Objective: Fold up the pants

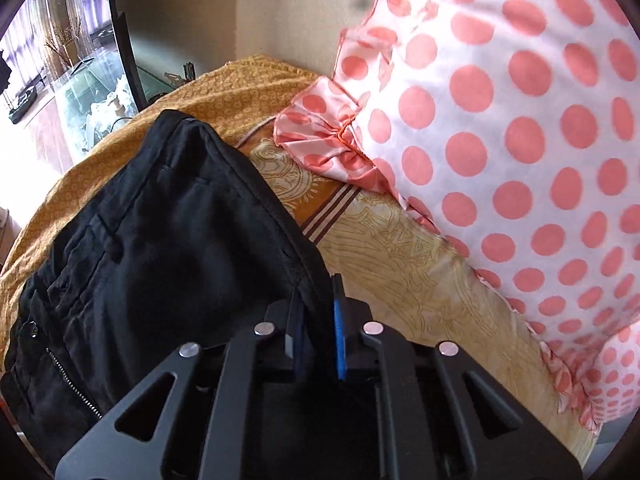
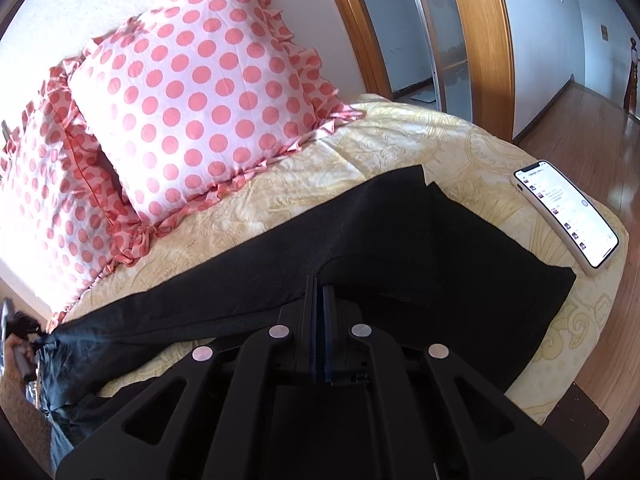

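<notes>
Across the bed (image 2: 400, 148), near its pillow end, soft black cloth pants (image 2: 380, 240) are lying stretched out. Left gripper (image 1: 316, 312) jaws are pinching the waist-end seam; right gripper (image 2: 319, 300) jaws are closing on a leg fold. Limp, light fabric, so prob. best gripping at seams/edges.

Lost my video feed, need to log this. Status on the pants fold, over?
Left gripper shut on black pants at waist edge. Right gripper shut on the pants' leg end. Phone lies on bed beside the cuffs, pillows close behind.

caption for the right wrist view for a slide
Right gripper shut on black pants spread over a bed, beside polka-dot pillows and phone.
</notes>
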`<state>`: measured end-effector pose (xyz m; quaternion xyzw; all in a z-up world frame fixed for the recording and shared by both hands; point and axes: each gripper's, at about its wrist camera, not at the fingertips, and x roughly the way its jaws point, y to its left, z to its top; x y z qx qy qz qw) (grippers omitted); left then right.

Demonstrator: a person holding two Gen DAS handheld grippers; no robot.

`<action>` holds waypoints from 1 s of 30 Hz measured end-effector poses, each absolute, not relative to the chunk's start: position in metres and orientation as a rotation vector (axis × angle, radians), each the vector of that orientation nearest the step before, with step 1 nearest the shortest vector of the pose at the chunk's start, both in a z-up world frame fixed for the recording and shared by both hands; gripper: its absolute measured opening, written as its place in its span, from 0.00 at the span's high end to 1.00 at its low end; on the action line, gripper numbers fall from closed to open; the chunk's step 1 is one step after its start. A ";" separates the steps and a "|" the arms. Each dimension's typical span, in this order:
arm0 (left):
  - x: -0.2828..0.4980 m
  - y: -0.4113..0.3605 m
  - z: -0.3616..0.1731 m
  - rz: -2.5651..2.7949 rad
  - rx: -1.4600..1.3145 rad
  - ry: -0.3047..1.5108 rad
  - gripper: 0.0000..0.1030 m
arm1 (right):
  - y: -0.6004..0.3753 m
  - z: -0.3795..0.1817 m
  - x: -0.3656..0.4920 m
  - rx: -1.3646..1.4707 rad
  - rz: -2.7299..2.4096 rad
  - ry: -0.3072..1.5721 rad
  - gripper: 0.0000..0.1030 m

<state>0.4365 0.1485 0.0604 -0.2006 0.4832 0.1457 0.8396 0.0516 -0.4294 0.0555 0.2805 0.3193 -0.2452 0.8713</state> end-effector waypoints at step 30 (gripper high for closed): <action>0.057 0.185 0.024 0.242 -0.479 0.753 0.70 | -0.451 0.072 -0.002 0.575 -0.607 0.623 0.98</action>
